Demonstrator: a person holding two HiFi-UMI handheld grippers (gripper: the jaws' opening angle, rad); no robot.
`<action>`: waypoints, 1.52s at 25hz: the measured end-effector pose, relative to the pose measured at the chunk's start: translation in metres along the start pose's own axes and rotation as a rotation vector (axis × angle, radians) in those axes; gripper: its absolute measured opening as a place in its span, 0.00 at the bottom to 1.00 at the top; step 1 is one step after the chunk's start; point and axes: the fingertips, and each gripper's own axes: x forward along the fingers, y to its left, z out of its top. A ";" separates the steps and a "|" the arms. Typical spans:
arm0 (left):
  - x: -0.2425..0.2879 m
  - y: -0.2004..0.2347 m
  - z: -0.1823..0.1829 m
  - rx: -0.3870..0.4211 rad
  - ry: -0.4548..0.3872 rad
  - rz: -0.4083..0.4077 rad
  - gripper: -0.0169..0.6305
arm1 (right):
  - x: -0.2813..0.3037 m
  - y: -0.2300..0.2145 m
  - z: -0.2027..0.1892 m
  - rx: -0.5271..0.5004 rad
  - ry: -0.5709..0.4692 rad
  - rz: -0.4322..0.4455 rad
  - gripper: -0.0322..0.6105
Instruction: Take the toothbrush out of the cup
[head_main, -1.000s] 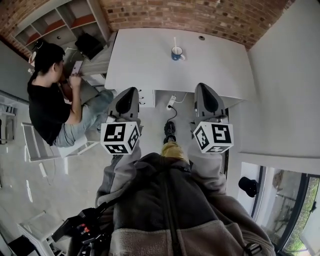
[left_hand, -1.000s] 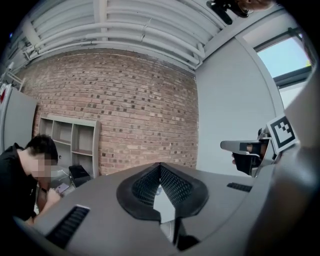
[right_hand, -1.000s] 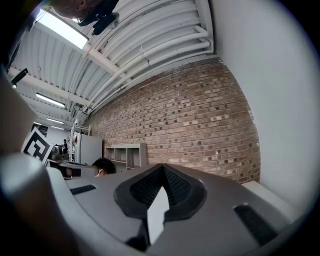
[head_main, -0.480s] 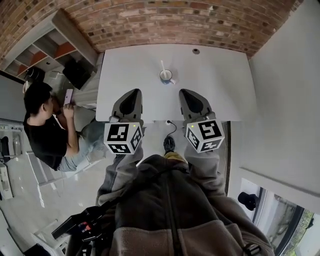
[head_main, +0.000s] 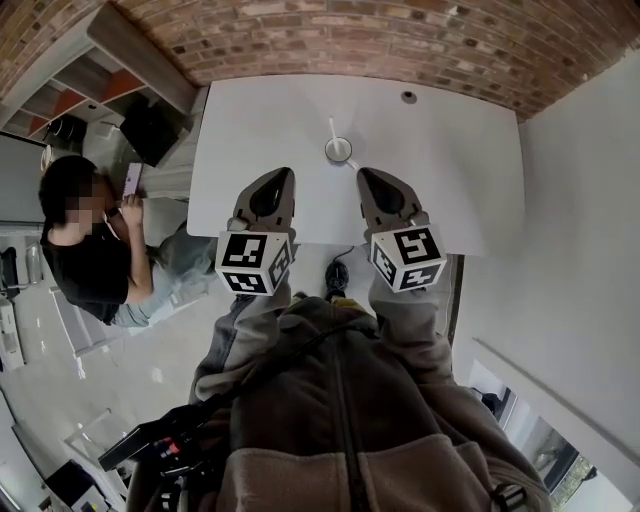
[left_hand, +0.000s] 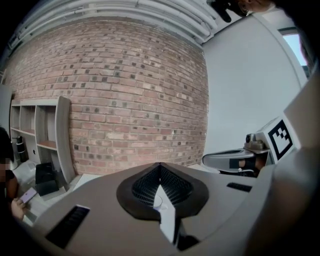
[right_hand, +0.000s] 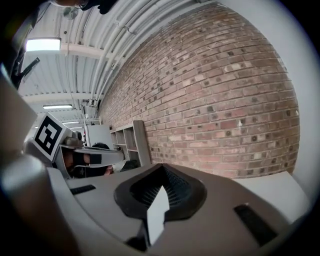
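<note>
- White rectangular tabletop (head_main: 450, 150) fills the upper middle of the head view, with a red brick wall (head_main: 400, 40) along the top edge behind it.
- Near the tabletop's centre stands a round pale-rimmed cup (head_main: 338, 150), its handle pointing to the lower right.
- A thin white toothbrush (head_main: 333, 130) stands in the cup and leans toward the top of the frame.
- The left gripper (head_main: 276, 176) reaches over the near edge of the tabletop, below and to the left of the cup and apart from it.
- In the left gripper view, the left gripper (left_hand: 160, 165) has its dark ribbed pads meeting at the tips, with nothing held between them.
- The right gripper (head_main: 370, 176) sits below and to the right of the cup. It is the nearer of the two but not touching it.
- In the right gripper view, the right gripper (right_hand: 161, 166) also has its tips drawn together and holds nothing.
- Each gripper carries a black-and-white marker cube (head_main: 252, 262) at its near end, just above a grey fleece jacket (head_main: 340, 400) in the lower half of the head view.
- At the left edge of the head view is a seated person in a black top (head_main: 90, 270), and a grey shelf unit (head_main: 130, 50) occupies the upper left corner.
</note>
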 end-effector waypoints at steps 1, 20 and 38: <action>0.004 0.003 -0.009 -0.013 0.023 -0.001 0.03 | 0.006 -0.001 -0.007 0.004 0.018 0.007 0.05; 0.061 0.051 -0.165 -0.228 0.378 -0.059 0.03 | 0.111 -0.042 -0.169 0.073 0.377 -0.007 0.05; 0.073 0.080 -0.196 -0.263 0.452 -0.005 0.03 | 0.210 -0.106 -0.225 0.008 0.554 -0.042 0.13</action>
